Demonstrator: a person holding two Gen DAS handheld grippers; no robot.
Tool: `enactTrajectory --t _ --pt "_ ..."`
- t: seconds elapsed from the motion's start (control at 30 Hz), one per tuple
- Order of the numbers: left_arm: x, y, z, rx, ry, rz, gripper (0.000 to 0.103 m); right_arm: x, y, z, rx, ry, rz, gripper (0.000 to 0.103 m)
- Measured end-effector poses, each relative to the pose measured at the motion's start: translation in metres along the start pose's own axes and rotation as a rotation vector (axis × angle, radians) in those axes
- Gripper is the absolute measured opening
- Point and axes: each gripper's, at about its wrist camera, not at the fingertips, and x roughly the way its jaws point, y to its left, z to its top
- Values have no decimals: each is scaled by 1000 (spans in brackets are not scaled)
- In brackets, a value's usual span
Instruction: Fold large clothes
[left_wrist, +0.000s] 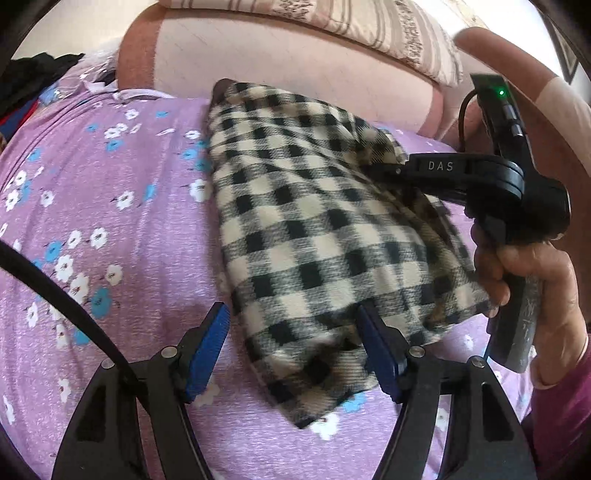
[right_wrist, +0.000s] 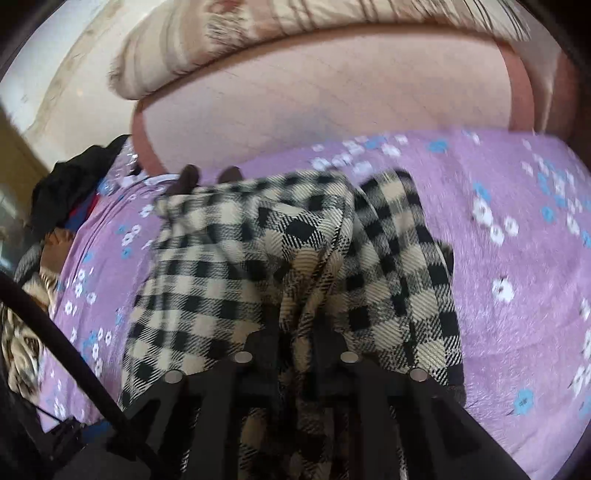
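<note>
Lilac floral bedsheet (left_wrist: 122, 221) fills my left wrist view, its bare cloth running from seven to eleven o'clock; the pink headboard (left_wrist: 295, 70) bounds it at twelve. On it lies the checked garment (left_wrist: 314, 229), folded, centre to five o'clock. My left gripper (left_wrist: 291, 354) hovers low at six, blue pads spread wide, the garment's near edge between them. My right gripper (right_wrist: 295, 332), at three o'clock in the left view, is pinched on a bunched fold.
</note>
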Motion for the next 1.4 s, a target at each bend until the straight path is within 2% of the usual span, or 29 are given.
enactTrajectory --t 0.1,0.17,0.23,0.27,0.3,0.33,0.37,0.4,0.47,0.53,0.67,0.7,0.73,0.77,0.83,0.9,0.97,1.0,1.03,1.13,1.2,1.23,1.27,1.3,1.37,1.4 --pt "-12 -10 5 26 -46 -31 70 -37 -5 3 -52 -57 47 10" --pt "-18 -17 7 31 -85 -55 77 -57 -17 6 -39 -92 48 10" --pt "-14 -20 9 28 -90 -56 79 -55 -27 6 -50 -86 -54 10" --pt "-7 -21 9 30 -75 -48 79 -40 -34 5 -46 -39 -100 10" --pt "0 -22 7 33 -55 -37 79 -30 -40 2 -34 -2 -110 10" --pt "7 -22 5 32 -36 -26 79 -23 -44 0 -20 21 -109 15" --pt "12 -21 3 30 -24 -24 79 -23 -47 -2 -4 24 -110 25" --pt "14 -21 1 30 -14 -26 79 -30 -49 -4 17 13 -100 30" --pt "15 -24 -2 44 -8 -22 79 -51 -55 -9 68 0 -32 54" --pt "13 -27 -5 55 -13 -14 79 -69 -56 -23 85 18 17 61" --pt "14 -23 -6 46 -12 -16 79 -82 -44 -57 42 99 57 61" --pt "14 -23 -6 44 -13 -13 79 -82 -42 -63 30 109 59 60" --pt "14 -22 -7 44 -12 -9 79 -79 -40 -68 15 124 52 42" --pt "15 -22 -9 45 -5 -4 79 -74 -40 -75 -1 154 33 11" --pt "15 -20 -12 45 13 -1 79 -76 -44 -85 -1 160 25 6" --pt "11 -18 -15 48 21 1 79 -95 -44 -93 -53 125 5 3" --pt "6 -18 -14 51 5 9 79 -99 -50 -99 -78 102 -60 0" --pt "4 -18 -12 42 -10 9 79 -89 -58 -102 -70 131 -121 0" --pt "1 -16 -9 24 -23 0 79 -82 -67 -104 -43 154 -142 0" --pt "-8 -15 -6 -8 -39 -28 79 -91 -87 -104 97 128 -21 1" --pt "-13 -17 -6 8 -57 -12 79 -111 -83 -95 105 62 30 9" --pt "-14 -18 -5 15 -63 -2 79 -117 -77 -91 86 37 53 29" --pt "-14 -19 -5 17 -65 2 79 -121 -69 -88 64 20 75 53" --pt "-13 -19 -5 15 -62 0 79 -120 -60 -86 39 18 94 60" --pt "-8 -18 -6 7 -44 -1 79 -104 -45 -85 -4 59 77 61" --pt "-6 -17 -7 4 -37 2 79 -91 -41 -87 -14 88 60 55"
